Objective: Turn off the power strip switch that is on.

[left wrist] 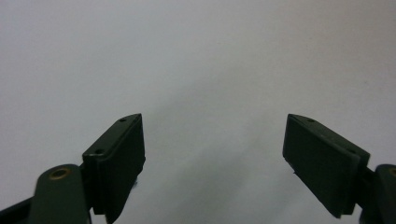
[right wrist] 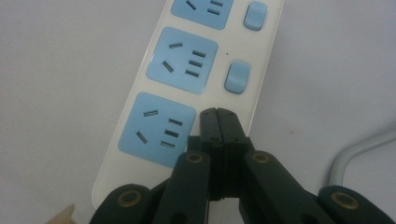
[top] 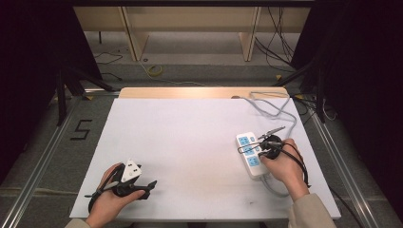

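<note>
White and pale blue, the power strip [top: 250,154] lay at the right side of the desk [top: 190,142], set at a slant with its long body running from the near right towards the far left. In the right gripper view the power strip [right wrist: 187,88] showed three blue socket faces in a row, and beside two of them a small blue switch [right wrist: 237,77] each. The right gripper [right wrist: 217,113] pointed down at the strip with its fingers [right wrist: 209,126] pressed flat together, nothing between them, their tips over the white edge next to the nearest socket, where the third switch would sit; whether they touched the strip could not be told. From above, the right hand [top: 280,166] rested over the near end of the strip. A grey cable [top: 273,109] ran from the strip in loops towards the far right corner of the desk. Well apart, at the near left of the desk, the left hand [top: 111,190] held the left gripper [top: 151,185] low over bare white surface. In the left gripper view its fingers [left wrist: 119,158] stood wide apart with only the desk surface between them.
</note>
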The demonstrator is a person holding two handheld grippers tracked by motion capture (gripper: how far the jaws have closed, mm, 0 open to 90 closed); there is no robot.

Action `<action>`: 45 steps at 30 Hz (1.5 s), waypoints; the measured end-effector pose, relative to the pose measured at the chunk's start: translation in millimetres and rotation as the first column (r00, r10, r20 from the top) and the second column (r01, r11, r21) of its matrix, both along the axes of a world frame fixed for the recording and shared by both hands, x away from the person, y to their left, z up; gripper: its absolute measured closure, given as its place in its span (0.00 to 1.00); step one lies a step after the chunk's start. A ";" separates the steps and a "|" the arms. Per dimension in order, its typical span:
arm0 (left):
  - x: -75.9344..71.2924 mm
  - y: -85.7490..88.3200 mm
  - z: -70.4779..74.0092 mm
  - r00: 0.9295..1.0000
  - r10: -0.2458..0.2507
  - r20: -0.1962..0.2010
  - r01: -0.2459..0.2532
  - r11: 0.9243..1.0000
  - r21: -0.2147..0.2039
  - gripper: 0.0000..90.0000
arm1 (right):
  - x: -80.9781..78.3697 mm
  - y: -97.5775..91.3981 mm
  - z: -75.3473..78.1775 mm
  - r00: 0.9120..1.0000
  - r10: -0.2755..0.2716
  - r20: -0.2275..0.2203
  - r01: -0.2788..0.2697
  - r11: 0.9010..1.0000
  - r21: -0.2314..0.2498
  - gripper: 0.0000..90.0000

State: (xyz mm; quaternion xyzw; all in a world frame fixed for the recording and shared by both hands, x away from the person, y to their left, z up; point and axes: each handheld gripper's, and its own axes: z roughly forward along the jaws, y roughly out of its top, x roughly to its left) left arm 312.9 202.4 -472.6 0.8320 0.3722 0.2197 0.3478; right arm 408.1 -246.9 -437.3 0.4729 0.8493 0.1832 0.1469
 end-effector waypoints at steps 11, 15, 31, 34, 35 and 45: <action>0.4 0.2 0.0 1.000 -0.002 0.002 0.002 1.000 0.001 0.23 | -0.4 -0.1 0.1 1.000 -0.002 0.002 0.002 1.000 0.001 1.00; 0.4 0.4 0.0 1.000 -0.001 0.002 0.001 1.000 0.002 0.23 | -0.4 -0.4 0.0 1.000 -0.001 0.004 0.001 1.000 0.003 1.00; 0.7 0.2 -0.1 1.000 0.000 0.003 0.000 1.000 0.001 0.23 | -0.6 -1.1 -0.1 1.000 -0.003 0.007 0.003 1.000 0.008 1.00; 0.8 0.3 -0.1 1.000 0.000 0.002 0.000 1.000 0.001 0.23 | -0.5 -1.8 -0.2 1.000 -0.001 0.008 0.001 1.000 0.010 1.00; 0.8 0.4 -0.1 1.000 0.000 0.002 0.000 1.000 0.001 0.23 | -0.5 -1.8 -0.2 1.000 -0.002 0.008 0.002 1.000 0.013 1.00; 0.9 0.4 -0.2 1.000 0.003 0.003 -0.003 1.000 -0.003 0.23 | -0.8 -3.0 -0.3 1.000 -0.004 0.009 0.004 1.000 0.022 1.00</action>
